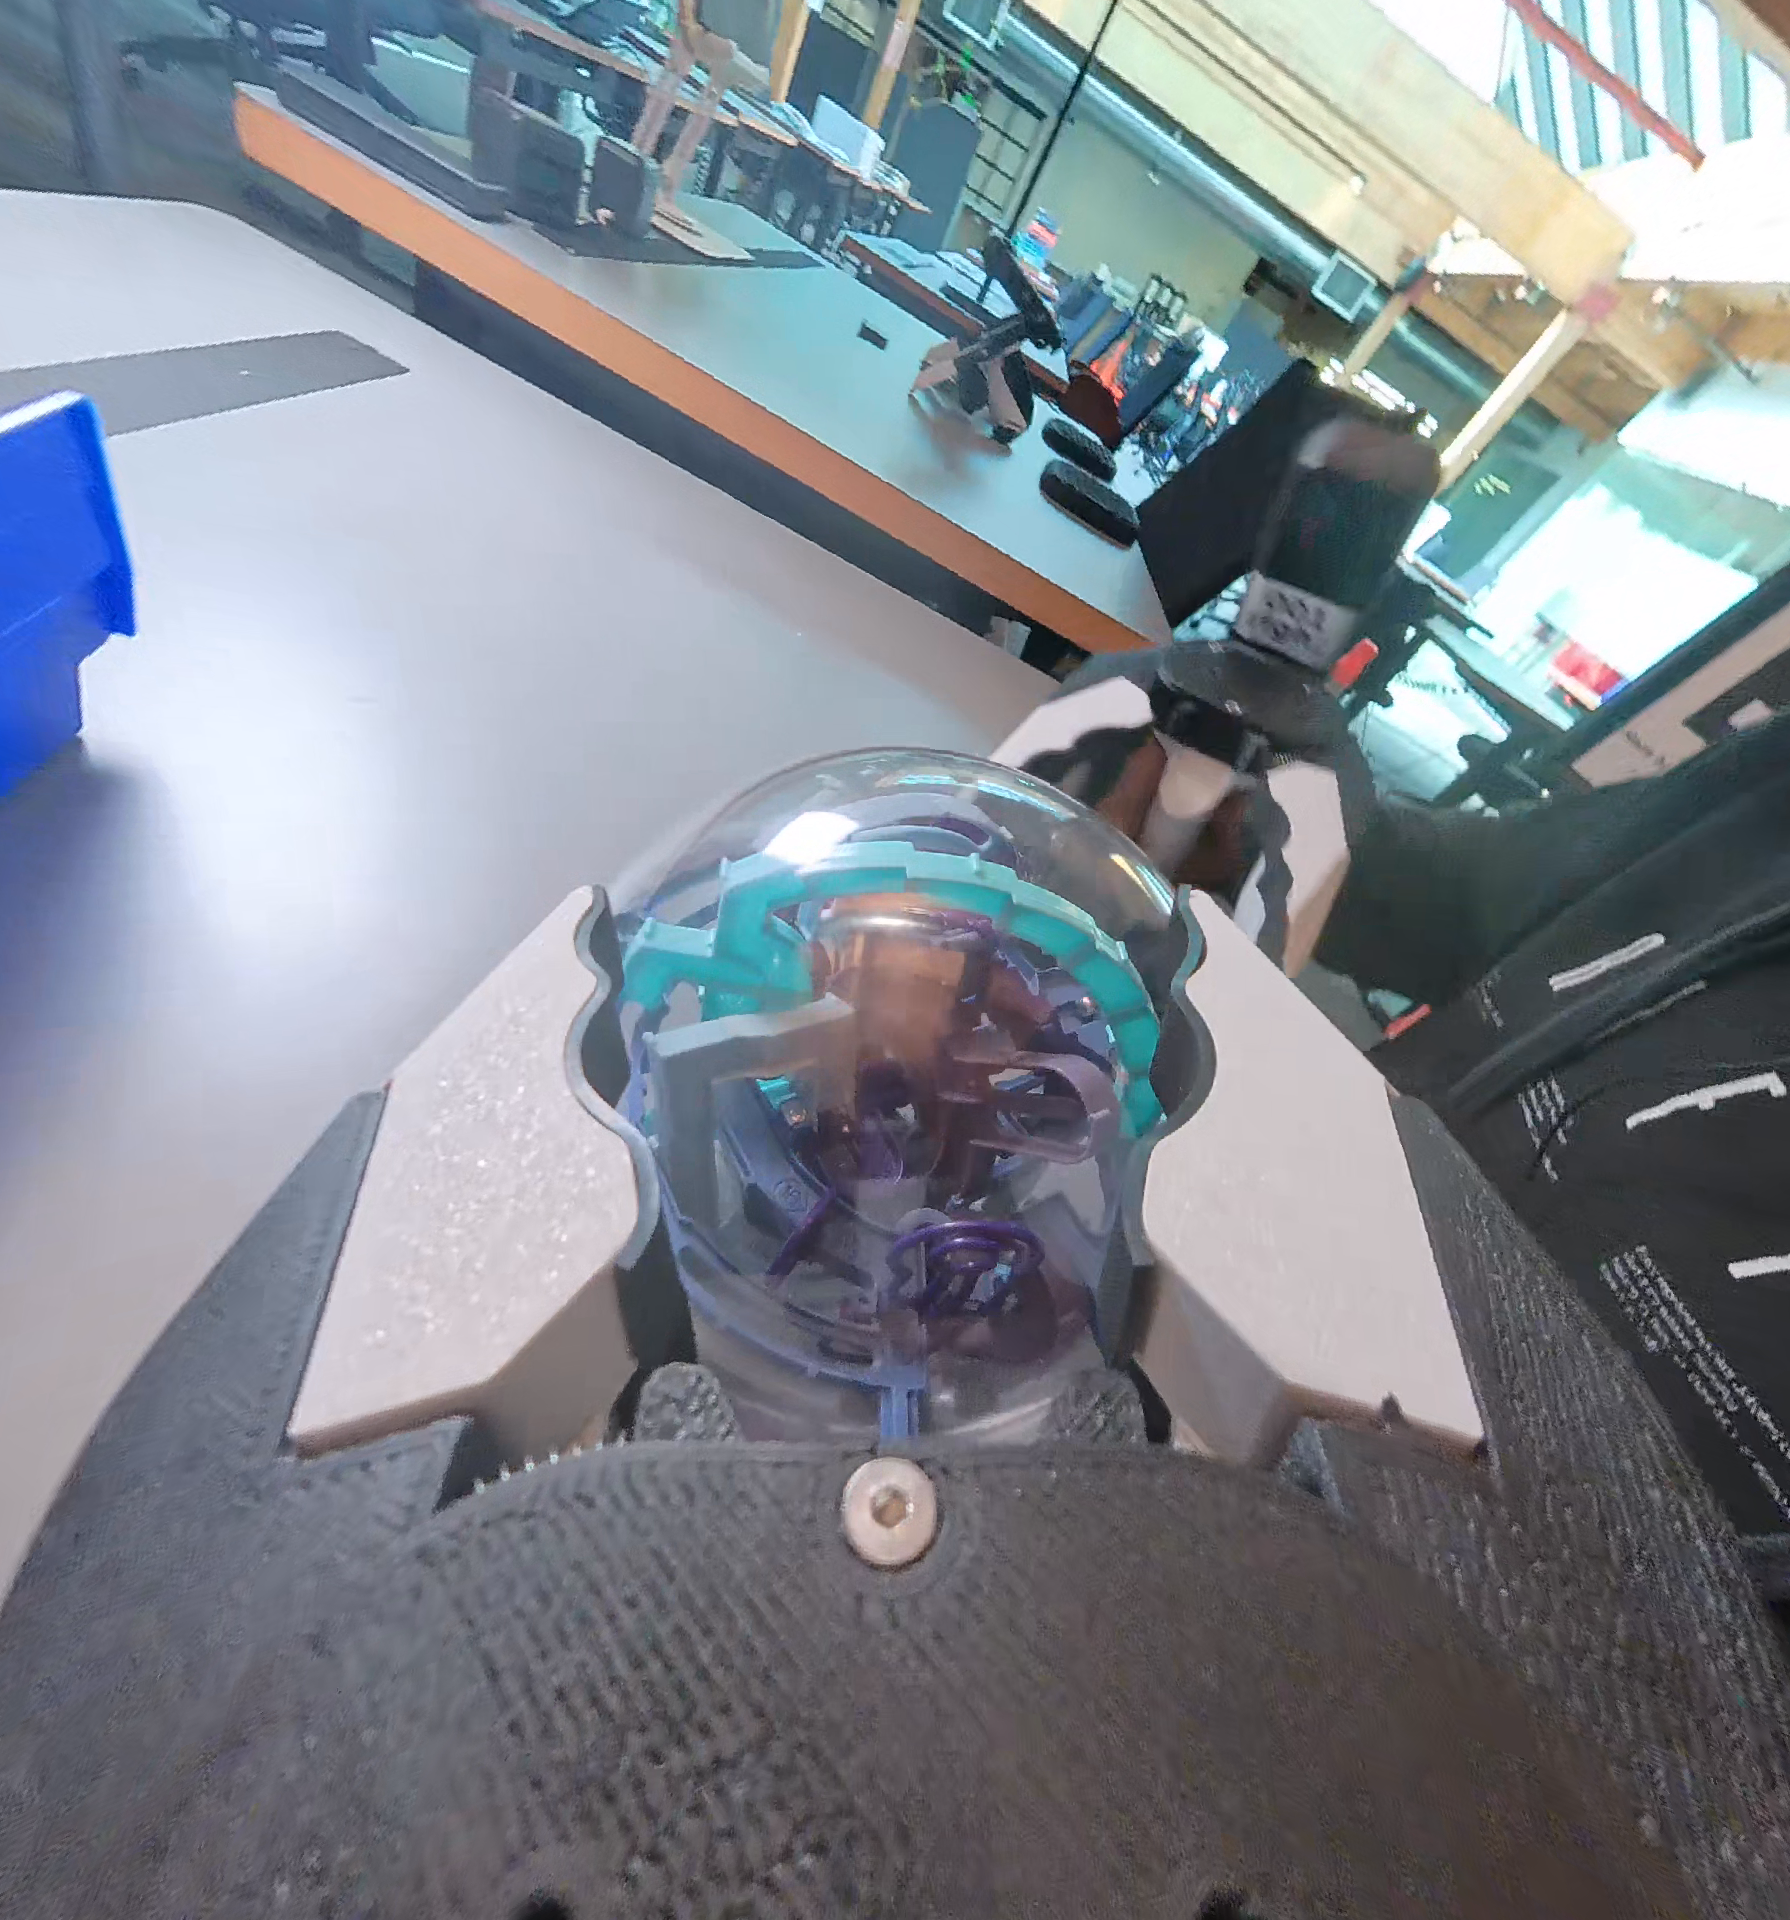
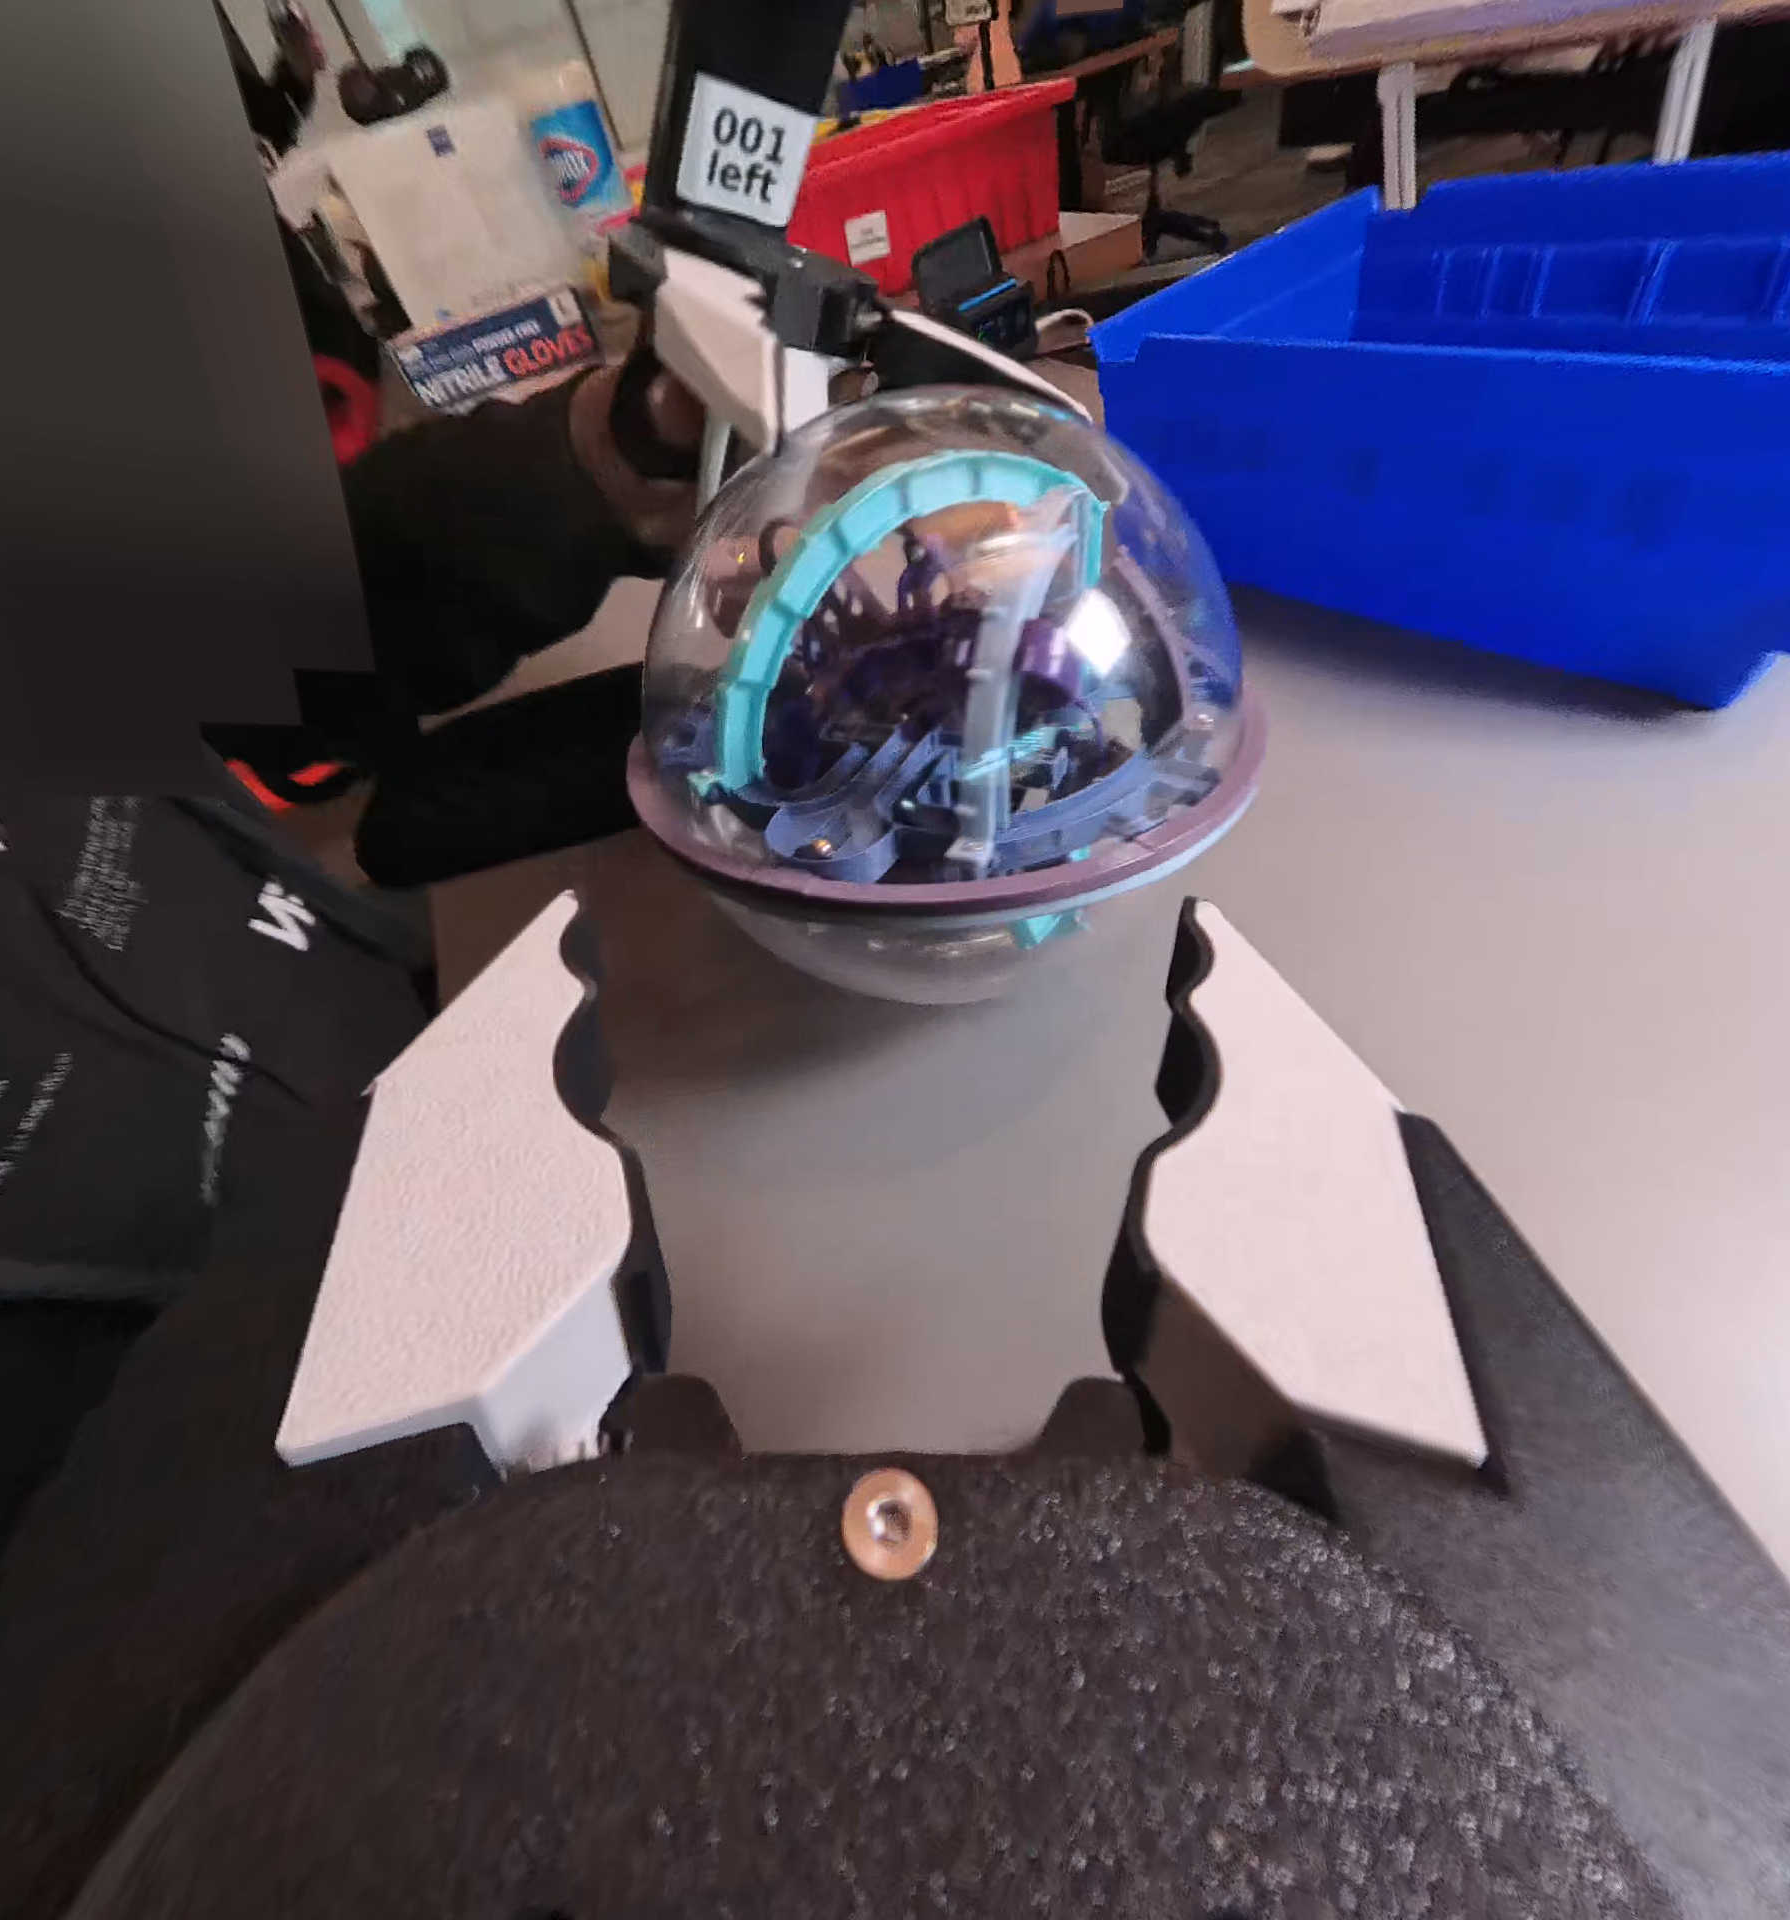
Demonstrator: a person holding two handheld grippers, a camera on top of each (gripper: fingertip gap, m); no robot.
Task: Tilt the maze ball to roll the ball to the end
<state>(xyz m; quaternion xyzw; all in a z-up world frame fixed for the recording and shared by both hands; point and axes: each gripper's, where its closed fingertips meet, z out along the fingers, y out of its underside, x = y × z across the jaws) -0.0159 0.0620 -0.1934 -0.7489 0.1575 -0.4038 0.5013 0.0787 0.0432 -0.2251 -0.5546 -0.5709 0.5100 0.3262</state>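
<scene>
The maze ball [image 1: 891, 1039] is a clear sphere with teal, blue and purple tracks inside. In the left wrist view it sits deep between my left gripper's [image 1: 889, 899] white fingers [image 1: 475, 1143], and the dark pads press on its two sides. In the right wrist view the maze ball [image 2: 943, 707] is just past my right gripper's [image 2: 883, 914] fingertips, with its purple rim about level. The right gripper is open wide and empty. A small steel ball [image 2: 820, 847] lies on a blue track near the rim. The left gripper [image 2: 870, 374] reaches in from behind.
A blue bin [image 2: 1493, 416] stands on the grey table [image 2: 1493, 935] at the right; it also shows in the left wrist view [image 1: 18, 582]. A person's black clothing [image 2: 143, 1039] fills the left side. A red bin [image 2: 932, 156] and a glove box [image 2: 496, 353] lie farther back.
</scene>
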